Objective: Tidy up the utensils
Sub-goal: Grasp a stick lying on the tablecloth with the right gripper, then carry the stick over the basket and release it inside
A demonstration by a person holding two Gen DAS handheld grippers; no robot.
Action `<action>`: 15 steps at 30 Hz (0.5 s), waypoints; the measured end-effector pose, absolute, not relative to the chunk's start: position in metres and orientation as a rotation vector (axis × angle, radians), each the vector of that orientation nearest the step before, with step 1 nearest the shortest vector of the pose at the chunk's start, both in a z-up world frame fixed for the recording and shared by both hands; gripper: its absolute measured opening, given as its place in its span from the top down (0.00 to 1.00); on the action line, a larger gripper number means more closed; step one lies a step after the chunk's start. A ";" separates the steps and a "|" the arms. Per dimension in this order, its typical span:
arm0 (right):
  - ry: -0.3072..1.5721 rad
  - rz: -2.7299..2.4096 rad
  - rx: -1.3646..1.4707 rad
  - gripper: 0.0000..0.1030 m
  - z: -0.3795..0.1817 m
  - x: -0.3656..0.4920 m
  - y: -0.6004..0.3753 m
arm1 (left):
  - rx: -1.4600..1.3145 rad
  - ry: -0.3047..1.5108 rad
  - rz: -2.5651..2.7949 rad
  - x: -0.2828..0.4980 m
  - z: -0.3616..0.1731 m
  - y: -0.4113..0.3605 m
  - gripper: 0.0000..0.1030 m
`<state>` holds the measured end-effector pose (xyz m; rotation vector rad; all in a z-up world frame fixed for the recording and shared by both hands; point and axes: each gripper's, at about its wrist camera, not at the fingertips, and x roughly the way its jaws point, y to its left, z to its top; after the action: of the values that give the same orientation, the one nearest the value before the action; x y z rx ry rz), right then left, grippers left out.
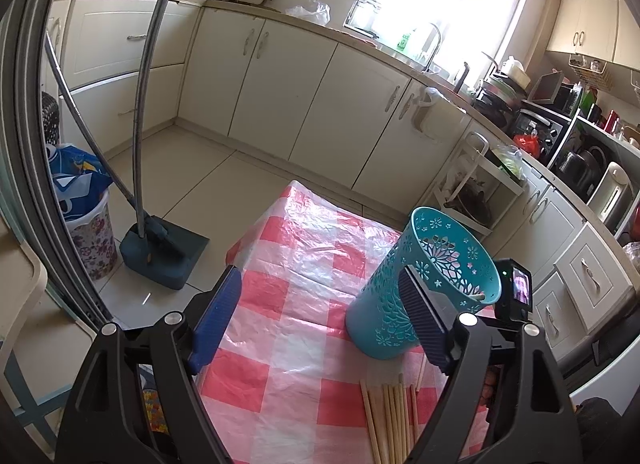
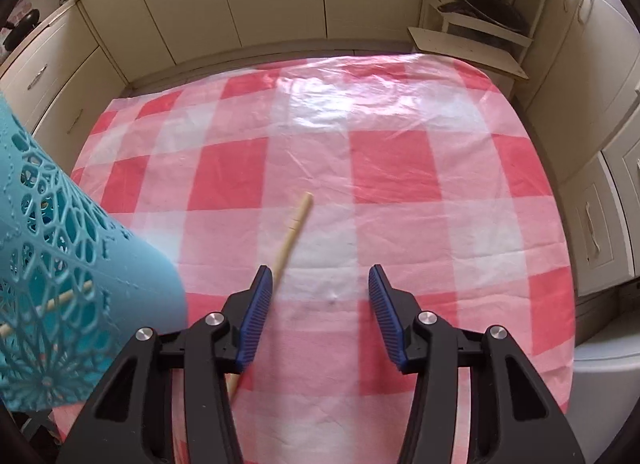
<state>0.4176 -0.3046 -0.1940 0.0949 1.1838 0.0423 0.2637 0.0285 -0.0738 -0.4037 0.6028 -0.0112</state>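
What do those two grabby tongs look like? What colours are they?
Both look alike. The left tongs and the right tongs each have a black plastic frame with long cut-out slots and round silver bolts at the joints. Each finger ends in a flat blue pad with fine ridges. No cables or sleeves show. A small black camera with a lit screen sits by the left tongs.

One teal perforated holder (image 1: 424,284). One bundle of wooden chopsticks (image 1: 390,420), roughly eight, exact count unclear. One chopstick (image 2: 294,223) lying apart. One checked cloth (image 2: 392,167) on one bench.
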 end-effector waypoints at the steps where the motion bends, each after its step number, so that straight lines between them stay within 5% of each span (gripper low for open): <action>1: 1.187 0.040 0.079 0.58 -0.196 0.420 -0.298 | -0.402 0.604 -0.011 0.264 -0.074 0.028 0.25; 3: 1.172 0.023 0.005 0.79 -0.198 0.424 -0.287 | -0.401 0.606 -0.010 0.264 -0.074 0.028 0.25; 6: 1.202 0.086 -0.062 0.95 -0.198 0.425 -0.272 | -0.401 0.604 -0.010 0.264 -0.074 0.028 0.25; 15: 1.316 0.250 -0.224 0.93 -0.197 0.395 -0.287 | -0.413 0.604 -0.012 0.264 -0.074 0.027 0.24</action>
<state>0.3946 -0.2869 -0.1971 -0.2239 1.3162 0.2503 0.2637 0.0265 -0.0740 -0.4132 0.6036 -0.0124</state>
